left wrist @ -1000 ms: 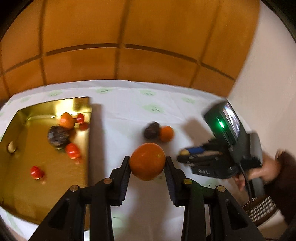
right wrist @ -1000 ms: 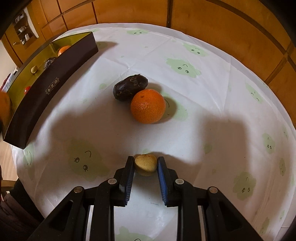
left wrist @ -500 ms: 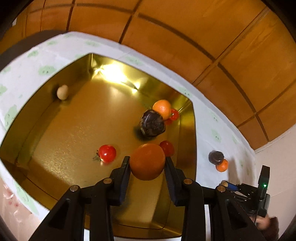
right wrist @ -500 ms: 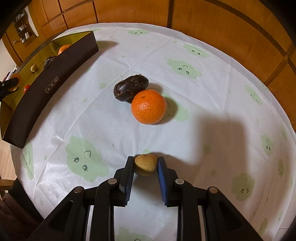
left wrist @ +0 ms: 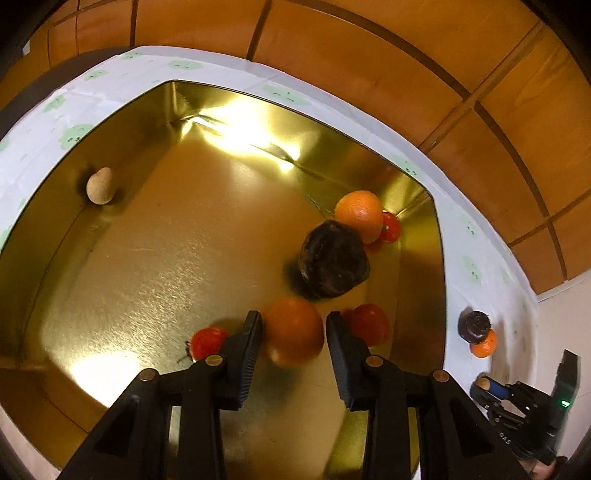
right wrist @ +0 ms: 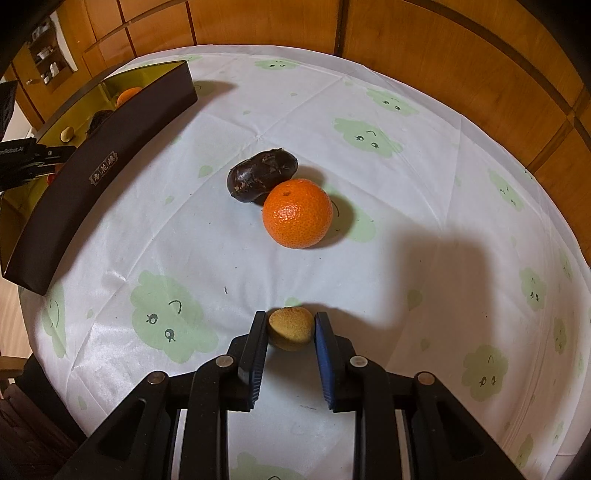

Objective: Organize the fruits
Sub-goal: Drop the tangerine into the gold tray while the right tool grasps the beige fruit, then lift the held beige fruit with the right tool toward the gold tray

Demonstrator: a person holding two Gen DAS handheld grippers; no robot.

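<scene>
My left gripper hangs over the gold tray with its jaws parted. A blurred orange sits between them, clear of the pads. The tray holds a second orange, a dark fruit, three red tomatoes and a small tan fruit. My right gripper is shut on a small tan fruit just above the tablecloth. An orange and a dark fruit lie touching on the cloth ahead of it.
The tray's dark outer wall stands at the left of the right wrist view. The round table with its white cloth ends at wooden wall panels. The right gripper shows at the left wrist view's lower right.
My left gripper swung from the cloth to over the tray and lower, then opened; the orange is no longer pinched. My right gripper has held still with the tan fruit.
</scene>
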